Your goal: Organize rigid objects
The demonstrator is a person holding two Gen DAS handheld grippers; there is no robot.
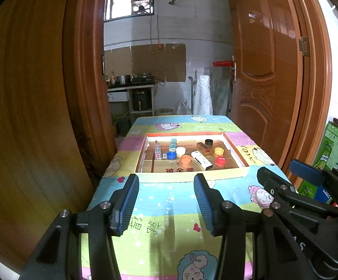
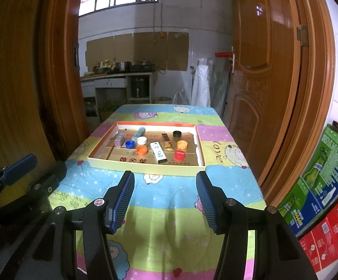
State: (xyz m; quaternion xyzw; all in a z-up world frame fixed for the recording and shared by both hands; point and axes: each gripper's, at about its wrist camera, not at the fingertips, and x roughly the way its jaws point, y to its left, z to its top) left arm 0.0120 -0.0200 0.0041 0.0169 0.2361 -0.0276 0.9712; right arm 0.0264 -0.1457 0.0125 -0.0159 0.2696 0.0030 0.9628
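A shallow cardboard tray (image 1: 236, 154) (image 2: 200, 144) with orange rims lies on the table. Inside it are several bottle caps: blue (image 1: 171, 155) (image 2: 130, 143), white (image 1: 181, 150) (image 2: 142, 140), orange (image 1: 185, 159) (image 2: 142, 150), red (image 1: 220, 160) (image 2: 179, 155), yellow (image 1: 219, 150) (image 2: 182, 144) and black (image 1: 208, 142) (image 2: 177, 134). A white rectangular box (image 1: 201, 160) (image 2: 159, 155), a brown block (image 1: 204, 147) (image 2: 166, 140) and small tubes also lie there. My left gripper (image 1: 166, 201) is open over the near tablecloth. My right gripper (image 2: 165, 200) is open beside it, empty.
The table wears a bright cartoon tablecloth (image 1: 169, 221) (image 2: 169, 210). Wooden door panels (image 1: 267, 70) (image 2: 262, 70) flank it on both sides. Green and red printed cartons (image 2: 327, 175) stand at the right. A kitchen counter (image 2: 113, 77) with pots is beyond the doorway.
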